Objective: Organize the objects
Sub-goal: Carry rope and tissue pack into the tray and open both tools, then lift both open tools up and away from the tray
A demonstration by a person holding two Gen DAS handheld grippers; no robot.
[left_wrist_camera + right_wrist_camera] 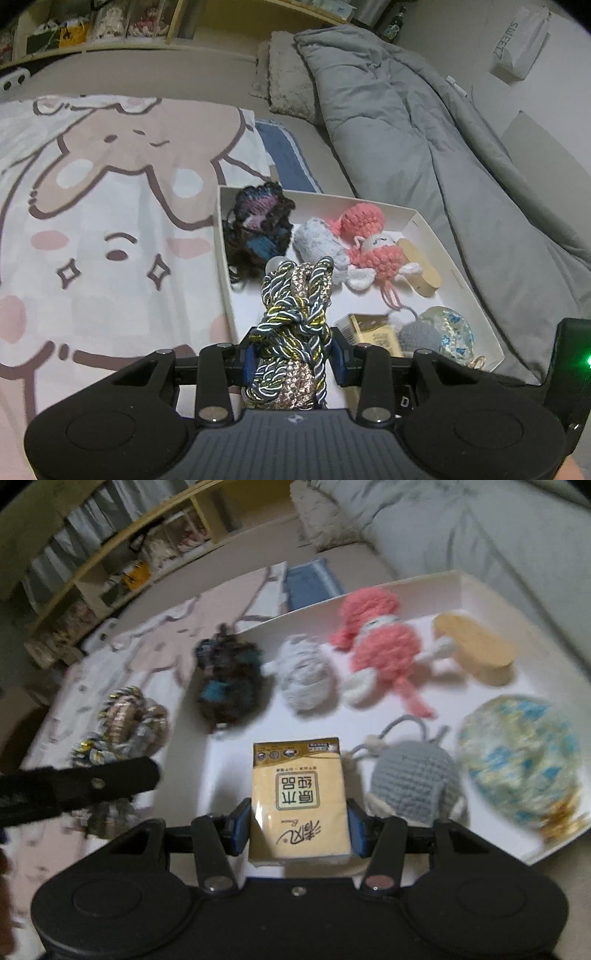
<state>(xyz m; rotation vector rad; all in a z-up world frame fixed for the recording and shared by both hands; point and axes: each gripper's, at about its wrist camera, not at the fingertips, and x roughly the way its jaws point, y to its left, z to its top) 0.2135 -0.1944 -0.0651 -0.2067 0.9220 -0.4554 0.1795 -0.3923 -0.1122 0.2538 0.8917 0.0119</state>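
My left gripper (291, 356) is shut on a braided rope bundle (295, 314) of silver, gold and pink cord, held over the near left part of the white box (458, 258). The bundle also shows in the right wrist view (125, 720), with the left gripper's black finger (110, 779) in front of it. My right gripper (299, 827) is shut on a yellow tissue pack (299, 797) over the white box (406, 587). The pack also shows in the left wrist view (373, 332).
In the box lie a dark yarn bundle (229, 679), a grey knitted piece (306, 675), a pink crochet doll (380, 646), a wooden block (476, 650), a grey crochet toy (410, 779) and a blue-patterned pouch (521, 757). A cartoon blanket (92, 206) lies left, a grey duvet (424, 129) right.
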